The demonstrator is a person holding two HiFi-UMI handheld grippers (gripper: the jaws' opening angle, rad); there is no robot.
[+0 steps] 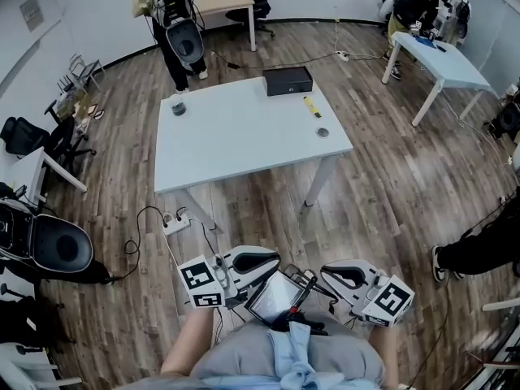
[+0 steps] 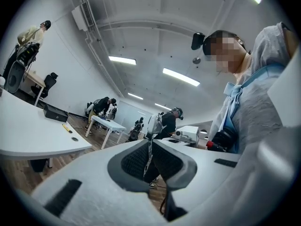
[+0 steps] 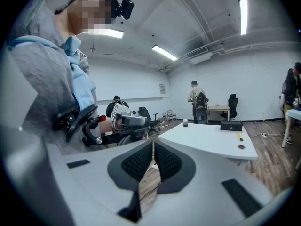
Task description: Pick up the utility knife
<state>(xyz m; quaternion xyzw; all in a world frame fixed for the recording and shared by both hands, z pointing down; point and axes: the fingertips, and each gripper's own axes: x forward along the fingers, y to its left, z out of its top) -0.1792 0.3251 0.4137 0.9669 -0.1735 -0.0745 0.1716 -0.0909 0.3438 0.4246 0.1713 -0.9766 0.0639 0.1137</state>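
Yellow utility knife (image 1: 312, 106) on desk (image 1: 236, 136) — well off | left gripper (image 1: 272, 260), right gripper (image 1: 327, 271): fingers closed, empty | open yours first — pinch across its handle.

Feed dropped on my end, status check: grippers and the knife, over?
Left gripper and right gripper shut, empty, close to the body. Knife on the table near the black box, untouched. Only floor between.

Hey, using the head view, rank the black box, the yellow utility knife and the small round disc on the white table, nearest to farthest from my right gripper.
From the right gripper:
1. small round disc, by the right edge of the white table.
2. yellow utility knife, just beyond the disc.
3. black box, at the table's far edge.
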